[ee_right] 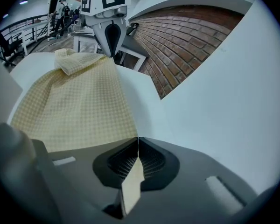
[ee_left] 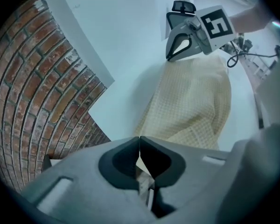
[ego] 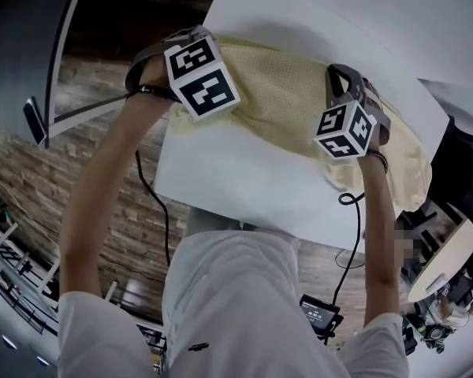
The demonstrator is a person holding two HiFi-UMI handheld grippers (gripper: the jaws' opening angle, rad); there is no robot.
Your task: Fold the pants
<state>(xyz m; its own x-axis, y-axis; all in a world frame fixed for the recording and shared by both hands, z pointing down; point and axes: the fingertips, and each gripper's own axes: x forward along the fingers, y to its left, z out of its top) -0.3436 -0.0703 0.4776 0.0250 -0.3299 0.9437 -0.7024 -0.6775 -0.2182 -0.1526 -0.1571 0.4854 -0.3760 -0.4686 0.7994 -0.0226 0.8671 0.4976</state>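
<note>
Pants (ego: 288,101): pale yellow, fine check, lying on the white table (ego: 244,187), stretched between the two grippers; one end running on past the right gripper toward the table's right edge.
Left gripper (ee_left: 140,157): jaws pressed together on an edge of the pants, a sliver of checked fabric caught in the slit between the pads; pointing steeply down near the table's left corner.
Right gripper (ee_right: 138,160): jaws closed on the pants too, a narrow fold of yellow cloth pinched between the ribbed pads (seen plainly in its own view); tilted down over the near side of the fabric.
Fabric at the left gripper: bunched into a small raised fold where clamped, as seen from the right gripper view.
Fabric between the grippers: mostly flat on the table, with soft creases.
Marker cubes: one on the left gripper (ego: 201,77), one on the right gripper (ego: 344,130), well apart.
Hands: one on each gripper, forearms reaching out over the near table edge.
Floor (ee_left: 32,87): brick pattern, showing beside the table.
Cable (ego: 154,203): dark, hanging below the left forearm.
</note>
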